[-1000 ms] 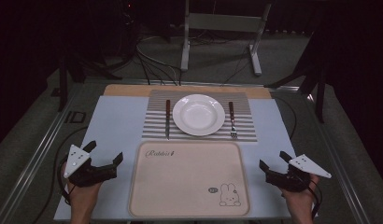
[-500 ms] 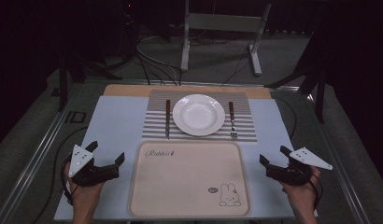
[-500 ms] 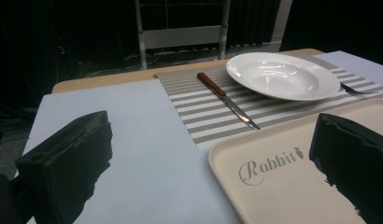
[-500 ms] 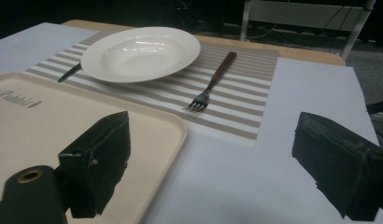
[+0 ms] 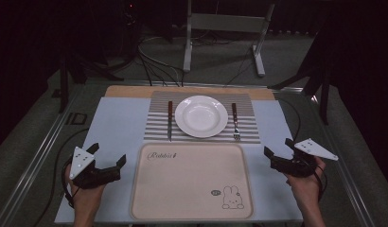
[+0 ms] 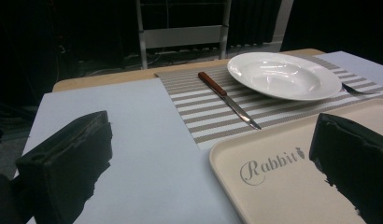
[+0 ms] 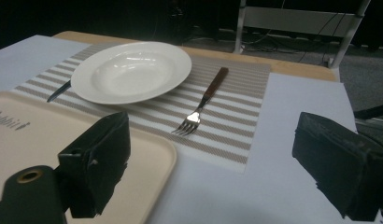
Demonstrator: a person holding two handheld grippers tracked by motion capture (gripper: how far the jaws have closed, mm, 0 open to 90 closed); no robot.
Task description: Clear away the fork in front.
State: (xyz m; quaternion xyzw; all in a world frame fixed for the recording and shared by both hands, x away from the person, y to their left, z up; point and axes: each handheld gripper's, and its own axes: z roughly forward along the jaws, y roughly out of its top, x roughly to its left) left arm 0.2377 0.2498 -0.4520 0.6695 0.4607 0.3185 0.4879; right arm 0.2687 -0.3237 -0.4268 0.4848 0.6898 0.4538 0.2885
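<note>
A white plate (image 5: 201, 116) sits on a striped placemat (image 5: 156, 130), with a brown-handled knife (image 5: 170, 120) to its left and a fork (image 5: 235, 120) to its right. In front of them lies a cream tray (image 5: 192, 189) printed with "Rabbit" and a bunny. My left gripper (image 5: 107, 155) hovers open just left of the tray, holding nothing. My right gripper (image 5: 278, 147) hovers open just right of the tray, also holding nothing. Between the left gripper's (image 6: 208, 158) jaws I see the tray corner (image 6: 283, 182), the knife (image 6: 227, 98) and the plate (image 6: 283, 74). The right gripper (image 7: 217, 163) looks at the fork (image 7: 201, 107) and the plate (image 7: 131, 70).
A pale blue mat (image 5: 119, 127) covers the table, with a wooden strip (image 5: 130, 91) along its far edge. A metal stand (image 5: 220, 28) and cables lie on the dark floor beyond. Cables trail from both grippers.
The right gripper has drifted slightly forward, away from the person. The left gripper has barely shifted. Both stay open.
</note>
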